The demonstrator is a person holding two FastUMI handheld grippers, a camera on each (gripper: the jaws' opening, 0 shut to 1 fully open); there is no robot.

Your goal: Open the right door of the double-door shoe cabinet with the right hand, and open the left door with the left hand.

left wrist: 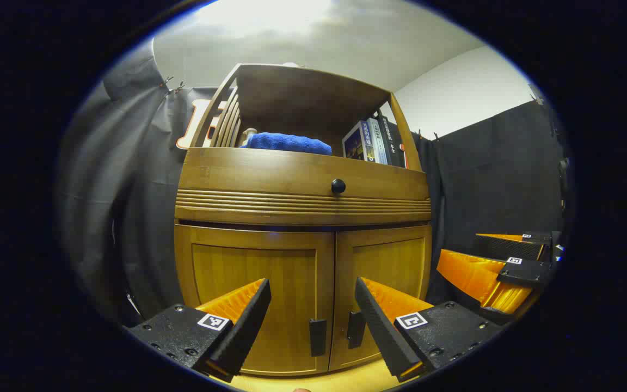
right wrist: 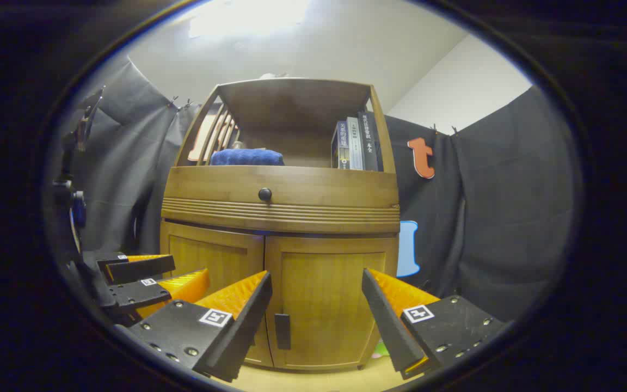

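Note:
A wooden shoe cabinet [left wrist: 302,190] [right wrist: 281,196] stands ahead with both lower doors closed. In the left gripper view the left door [left wrist: 253,299] and the right door [left wrist: 389,272] each carry a dark handle [left wrist: 318,337] [left wrist: 355,329] near the centre seam. My left gripper [left wrist: 312,294] is open, a short way in front of the seam, touching nothing. In the right gripper view my right gripper [right wrist: 316,283] is open before the right door [right wrist: 324,299], whose handle [right wrist: 282,331] is lower left. The right gripper [left wrist: 501,267] appears at the right edge; the left gripper [right wrist: 150,283] appears at lower left.
Above the doors is a drawer with a round dark knob [left wrist: 338,185] [right wrist: 264,194]. The open shelf on top holds a blue cloth [left wrist: 286,143] [right wrist: 246,157] and several books [left wrist: 376,141] [right wrist: 356,144]. Black cloth walls surround the cabinet. A pale wooden floor [left wrist: 340,381] lies below.

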